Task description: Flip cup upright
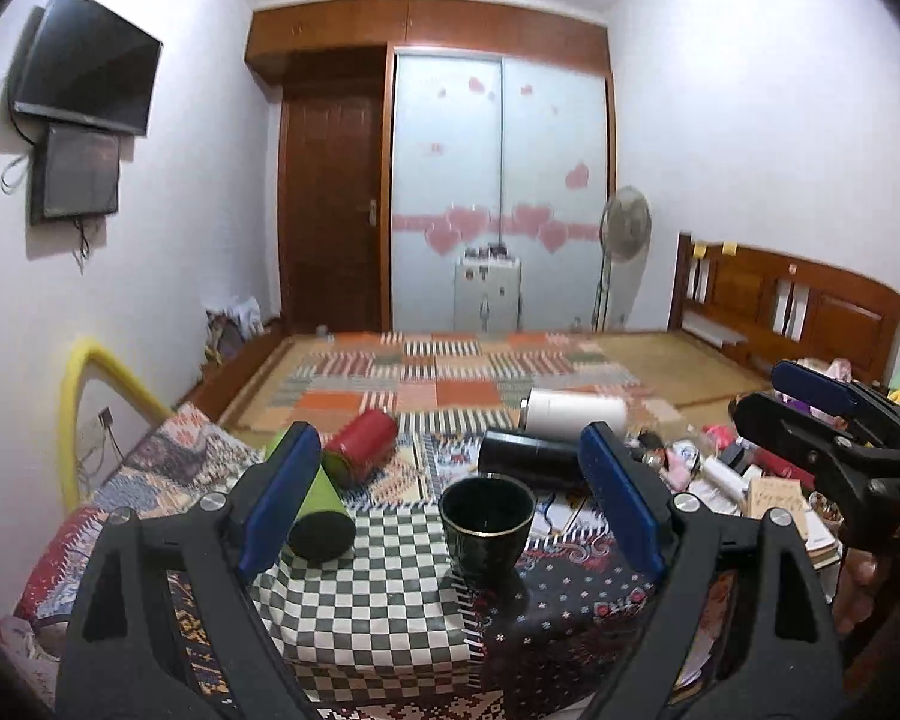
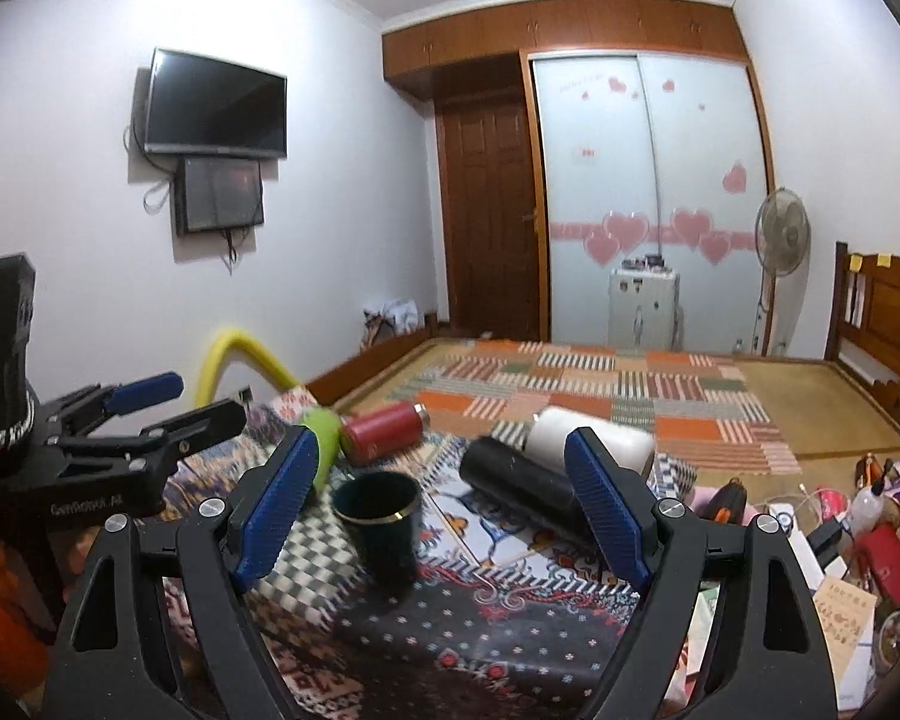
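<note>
The dark green cup (image 1: 487,529) stands upright on the patterned worktop (image 1: 384,594), ahead of the released left tongs (image 1: 450,498). The right tongs (image 2: 444,498) gape too. Only the right view shows the left tongs' "GenRobot.AI" lettering (image 2: 85,504).

Room evenly lit from overhead, moderately bright, with a cool bluish cast on the walls. Soft shadows fall beneath the television (image 2: 216,103). Strong fisheye bending and dark vignetting at all corners. Slight motion blur throughout; distant wardrobe (image 1: 501,192) is soft.
</note>
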### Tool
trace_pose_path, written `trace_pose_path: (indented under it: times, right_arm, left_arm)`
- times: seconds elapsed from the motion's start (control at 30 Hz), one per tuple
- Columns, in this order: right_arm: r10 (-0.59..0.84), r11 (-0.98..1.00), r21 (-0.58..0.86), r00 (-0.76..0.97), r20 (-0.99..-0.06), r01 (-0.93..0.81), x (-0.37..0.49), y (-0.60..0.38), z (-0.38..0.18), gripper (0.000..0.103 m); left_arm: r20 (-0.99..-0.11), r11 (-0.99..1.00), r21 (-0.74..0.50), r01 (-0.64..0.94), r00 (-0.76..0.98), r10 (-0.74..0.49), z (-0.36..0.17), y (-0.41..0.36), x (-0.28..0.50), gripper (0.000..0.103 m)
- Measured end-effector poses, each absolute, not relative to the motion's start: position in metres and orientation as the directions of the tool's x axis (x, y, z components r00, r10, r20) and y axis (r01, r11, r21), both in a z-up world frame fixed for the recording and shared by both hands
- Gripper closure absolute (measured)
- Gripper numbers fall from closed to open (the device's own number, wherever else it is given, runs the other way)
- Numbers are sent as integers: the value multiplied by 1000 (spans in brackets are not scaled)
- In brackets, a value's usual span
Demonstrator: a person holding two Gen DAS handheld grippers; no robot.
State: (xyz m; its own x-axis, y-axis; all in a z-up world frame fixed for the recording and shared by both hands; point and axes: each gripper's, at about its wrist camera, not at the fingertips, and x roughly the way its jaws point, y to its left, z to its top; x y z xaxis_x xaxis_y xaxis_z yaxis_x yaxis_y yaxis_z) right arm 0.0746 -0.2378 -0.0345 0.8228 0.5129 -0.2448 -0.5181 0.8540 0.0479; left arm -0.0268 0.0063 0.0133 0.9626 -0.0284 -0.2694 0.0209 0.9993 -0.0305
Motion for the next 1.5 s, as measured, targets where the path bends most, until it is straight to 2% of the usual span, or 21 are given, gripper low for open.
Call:
trace_pose_path:
  times: [0.2,0.33,0.43,0.53,0.7,1.5]
  right_arm:
    - [494,868,28,855,-156,-496,42,-236,-17,18]
    - [487,873,36,866,-117,-486,30,-235,-12,18]
    - [481,877,31,871,-105,-480,26,-233,-12,16]
    - [476,879,21,873,-102,-477,23,-229,-15,10]
    - [462,886,21,881,-96,-463,19,-229,-20,2]
    - [456,890,31,884,-104,-455,15,-234,-23,0]
  left_arm:
    - [-173,999,-43,5,985,-12,30,8,-64,14]
    - [-143,999,-52,4,990,-11,33,9,-79,8]
    - [-135,998,-55,-4,991,-3,33,9,-86,4]
    - [-128,999,-45,-13,992,8,31,9,-90,0]
    - [-123,999,-29,-24,992,20,30,8,-90,0]
    - [-132,999,-27,-21,991,17,25,4,-91,0]
